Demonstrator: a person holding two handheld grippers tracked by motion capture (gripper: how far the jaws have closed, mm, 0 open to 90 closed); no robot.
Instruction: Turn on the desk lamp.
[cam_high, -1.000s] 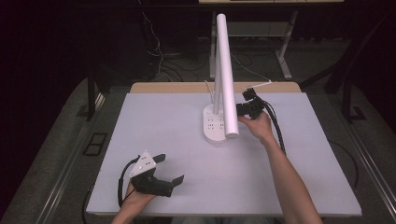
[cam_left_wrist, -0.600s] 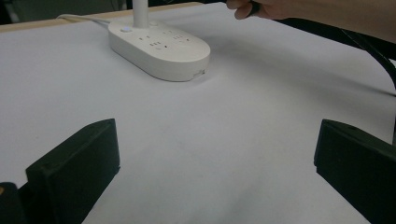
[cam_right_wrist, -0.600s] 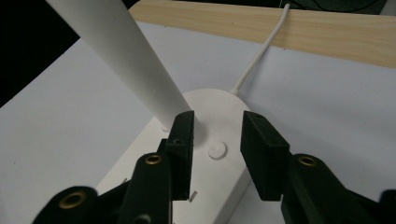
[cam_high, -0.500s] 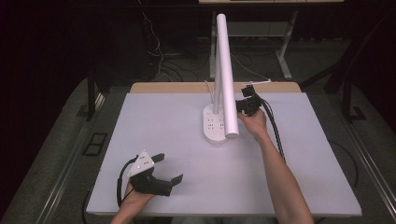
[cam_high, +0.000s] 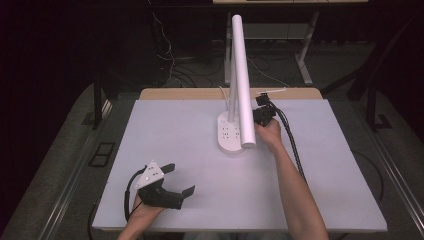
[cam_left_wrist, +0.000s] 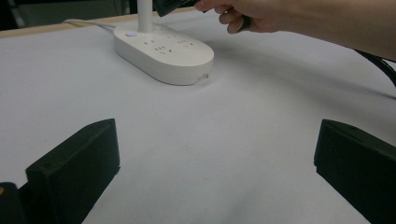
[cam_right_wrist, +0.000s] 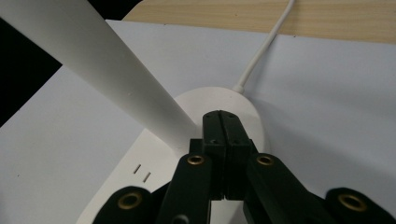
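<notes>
White desk lamp (cam_high: 231, 134): oval socket base at the far middle of the white-covered counter (cam_high: 175, 125), long head angled over it. Right gripper (cam_high: 259, 116): jaws pressed together, empty, just beside the head. Left gripper (cam_high: 179, 179): jaws spread wide, empty, near front-left corner.

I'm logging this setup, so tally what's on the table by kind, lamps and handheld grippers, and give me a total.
Desk lamps with socket base: 1, the white lamp standing on its base.
Handheld grippers: 2, left gripper open near the front edge, right gripper shut beside the lamp.
Total: 3
</notes>
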